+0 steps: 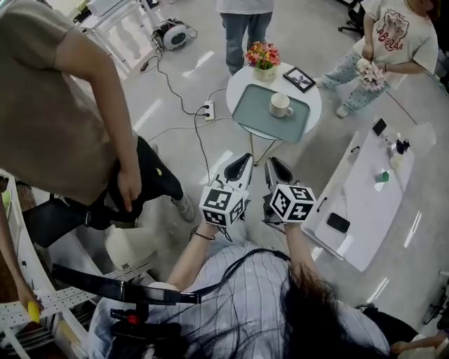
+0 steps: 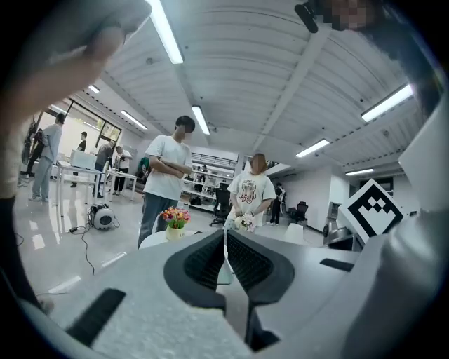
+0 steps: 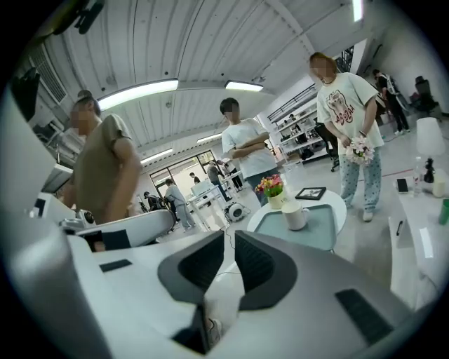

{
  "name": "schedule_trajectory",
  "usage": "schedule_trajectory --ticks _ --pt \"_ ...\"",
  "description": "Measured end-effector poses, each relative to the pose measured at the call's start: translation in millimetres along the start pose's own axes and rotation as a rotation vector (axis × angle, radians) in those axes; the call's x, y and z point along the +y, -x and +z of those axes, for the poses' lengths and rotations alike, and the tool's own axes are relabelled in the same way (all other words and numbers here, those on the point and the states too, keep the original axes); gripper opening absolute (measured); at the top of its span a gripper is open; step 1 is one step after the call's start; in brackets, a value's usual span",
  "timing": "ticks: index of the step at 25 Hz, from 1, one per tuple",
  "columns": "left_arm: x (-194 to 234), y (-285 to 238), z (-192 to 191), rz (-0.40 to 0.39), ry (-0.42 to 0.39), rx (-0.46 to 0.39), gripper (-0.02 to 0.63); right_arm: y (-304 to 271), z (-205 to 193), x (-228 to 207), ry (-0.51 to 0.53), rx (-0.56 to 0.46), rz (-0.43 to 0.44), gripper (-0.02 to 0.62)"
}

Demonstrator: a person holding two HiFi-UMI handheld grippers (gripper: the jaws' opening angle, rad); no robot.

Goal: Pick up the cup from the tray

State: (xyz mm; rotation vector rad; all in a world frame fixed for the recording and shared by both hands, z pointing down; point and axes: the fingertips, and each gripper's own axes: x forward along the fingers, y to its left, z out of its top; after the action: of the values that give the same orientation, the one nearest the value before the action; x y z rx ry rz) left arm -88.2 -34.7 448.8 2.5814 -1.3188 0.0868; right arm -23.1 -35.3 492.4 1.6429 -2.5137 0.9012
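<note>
A white cup (image 1: pixel 280 105) stands upright on a grey-green tray (image 1: pixel 252 116) that lies on a small round white table (image 1: pixel 238 78). In the right gripper view the cup (image 3: pixel 295 216) and tray (image 3: pixel 323 228) lie ahead, well beyond the jaws. My left gripper (image 1: pixel 238 163) and right gripper (image 1: pixel 273 167) are held side by side near my body, short of the table, pointing toward it. The left gripper (image 2: pixel 225 235) has its jaws together with nothing in them. The right gripper (image 3: pixel 228 242) is shut too, and empty.
A vase of flowers (image 1: pixel 263 57) and a picture frame (image 1: pixel 299 78) share the round table. A long white table (image 1: pixel 365 203) with a phone (image 1: pixel 337 222) stands at the right. A power strip (image 1: pixel 208 110) and cable lie on the floor. People stand at left (image 1: pixel 63 91), behind (image 1: pixel 242 21) and at top right (image 1: pixel 389 35).
</note>
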Motion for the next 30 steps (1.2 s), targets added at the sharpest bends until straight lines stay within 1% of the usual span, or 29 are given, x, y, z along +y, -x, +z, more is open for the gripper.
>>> schedule_trajectory --ticks 3,5,10,14,20,26,30 --pt "14 -14 0 -0.038 -0.013 0.013 0.023 -16 2 -5 0.001 -0.001 -0.046 0.057" --pt "22 -21 -2 -0.061 -0.005 0.019 0.023 -24 4 -7 -0.007 -0.010 -0.069 0.057" --pt "47 -35 -6 -0.069 0.052 0.034 0.023 -40 6 -9 0.011 0.006 -0.108 0.057" --pt "53 -53 -9 -0.084 0.084 0.046 0.023 -45 12 -20 -0.007 0.008 -0.129 0.057" --pt "56 -82 -13 -0.107 0.074 0.067 0.023 -68 22 -43 -0.026 0.011 -0.122 0.057" --pt "74 -123 -7 -0.091 0.069 0.066 0.023 -106 41 -70 -0.026 0.028 -0.094 0.057" --pt "81 -156 -4 -0.072 0.084 0.064 0.023 -128 52 -93 -0.035 0.059 -0.072 0.057"
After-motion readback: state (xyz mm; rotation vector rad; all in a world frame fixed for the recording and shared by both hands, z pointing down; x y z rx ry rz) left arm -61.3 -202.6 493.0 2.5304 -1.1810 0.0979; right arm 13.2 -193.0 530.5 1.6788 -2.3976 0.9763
